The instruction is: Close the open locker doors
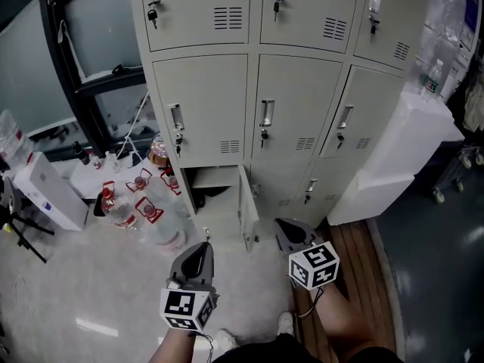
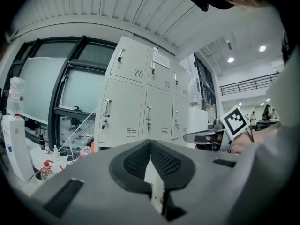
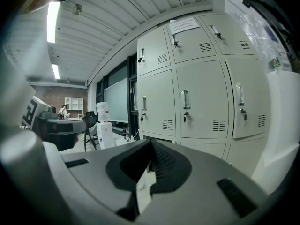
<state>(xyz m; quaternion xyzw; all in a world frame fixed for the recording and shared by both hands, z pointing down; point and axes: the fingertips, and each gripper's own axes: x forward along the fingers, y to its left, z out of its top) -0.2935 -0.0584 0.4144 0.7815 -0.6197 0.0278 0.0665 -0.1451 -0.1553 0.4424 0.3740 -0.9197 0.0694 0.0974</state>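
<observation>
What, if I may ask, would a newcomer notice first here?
The beige lockers fill the head view's top, one bottom-row door at their left standing open. Nearer, the left gripper and right gripper point towards them, jaws shut and empty. Red-labelled bottles crowd the floor at left.

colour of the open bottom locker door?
The open locker door is plain pale beige, no pattern. Shows best in the head view.

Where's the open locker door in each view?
Head view: open door, bottom row, left column.
Left gripper view: not visible; the left gripper hides the bottom row.
Right gripper view: not visible; the right gripper hides that corner.
Shared landmark: the middle row's centre door, handle at its left edge.
</observation>
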